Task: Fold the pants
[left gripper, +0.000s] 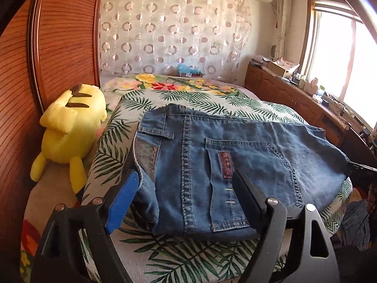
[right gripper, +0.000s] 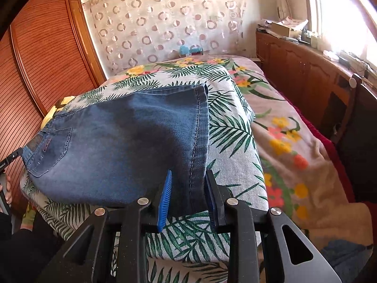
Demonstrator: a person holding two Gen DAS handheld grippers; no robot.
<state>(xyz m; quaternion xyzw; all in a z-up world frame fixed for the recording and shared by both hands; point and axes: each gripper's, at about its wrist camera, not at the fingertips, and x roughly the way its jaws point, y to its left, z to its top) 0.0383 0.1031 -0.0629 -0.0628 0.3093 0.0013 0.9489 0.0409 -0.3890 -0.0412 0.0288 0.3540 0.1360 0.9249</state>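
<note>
Fingers (right gripper: 166, 200) of both grippers straddle opposite ends of folded jeans (left gripper: 226, 160).

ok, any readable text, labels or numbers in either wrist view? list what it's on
None readable.
Red patch on the blue denim jeans' back pocket: pattern or lettering too blurred.
Small white marks on the black device edge at far right: too small.
Boxes on the wooden cabinet: no legible print.

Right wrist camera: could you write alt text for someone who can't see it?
Folded blue jeans lie on a leaf-print bedspread, and the right gripper has its two open fingers either side of the jeans' hemmed near corner. Behind stand a wooden wardrobe and a circle-patterned curtain.
</note>
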